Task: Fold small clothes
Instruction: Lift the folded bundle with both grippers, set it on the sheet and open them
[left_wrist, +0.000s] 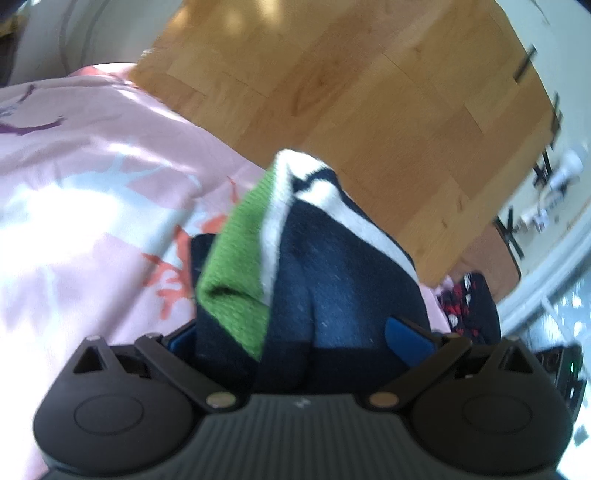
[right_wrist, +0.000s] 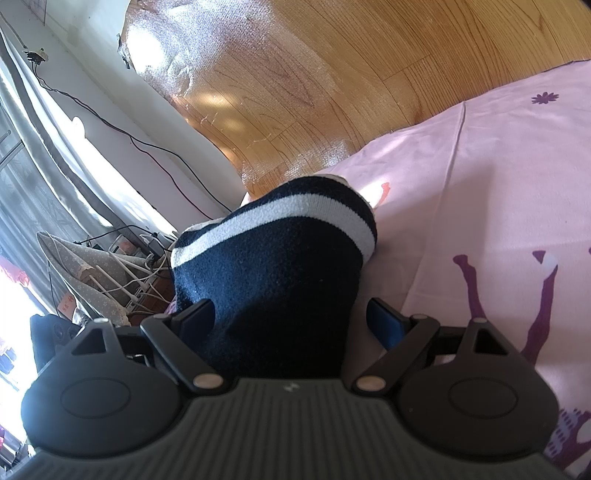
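Here the left gripper (left_wrist: 301, 341) is standing fairly wide apart, its blue pads (left_wrist: 408, 341) pressing either side of a bunched navy sock (left_wrist: 332, 280) with white stripes and a green cuff, which is filling the gap and rising ahead of the fingers. The right gripper (right_wrist: 290, 321) is likewise spread wide; a navy sock with white bands (right_wrist: 280, 258) is sitting between its fingers, touching the left one, while whether the right pad is touching it I cannot tell. Beneath and to the side of both grippers a pink printed bedsheet (right_wrist: 498, 166) is lying, and beyond it a wooden floor (left_wrist: 351, 74) is showing. Just right of the left gripper a dark red-and-white patterned garment (left_wrist: 467, 299) is resting on the sheet. Left of the right gripper, cables (right_wrist: 144, 254) are trailing by a white wall
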